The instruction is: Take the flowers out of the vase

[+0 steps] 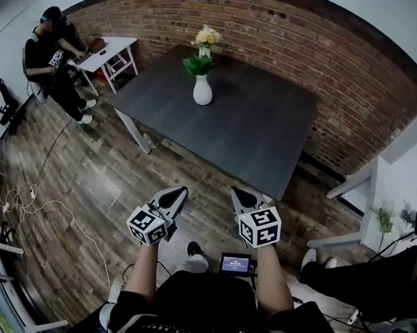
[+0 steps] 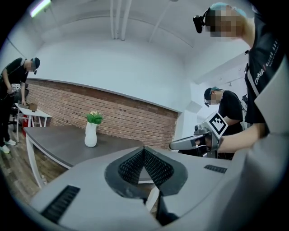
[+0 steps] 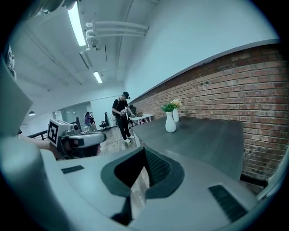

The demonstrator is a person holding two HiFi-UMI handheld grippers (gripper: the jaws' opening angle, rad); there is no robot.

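- person in dark clothes [image 1: 51,52]: far left, at a small white table [image 1: 119,46].
- loose cables [image 1: 25,199]: lying on the wooden floor [image 1: 92,173], left side.
- left claw [image 1: 174,194]: jaws closed together with nothing between them. held over the floor just short of the tabletop's near edge, well apart from the vases.
- tabletop [image 1: 262,133]: dark grey, set against the brick wall [image 1: 272,30], with a bare surface apart from two vases.
- white vase [image 1: 202,91]: upright on the far left part of the tabletop, with green leaves [image 1: 198,64] standing in its neck.
- second vase [image 1: 204,52]: upright just behind the first and nearer the wall. the yellow flowers [image 1: 207,37] are in it, not taken out.
- right claw [image 1: 242,197]: jaws closed together and empty. it is beside the left claw, near the tabletop's front corner and well apart from the vases.
- small screen [image 1: 236,264]: lit, at the wearer's waist between the forearms.
- green sprigs [image 1: 384,218]: right edge, beside white furniture.
- second person's legs [image 1: 362,276]: dark trousers, lower right.
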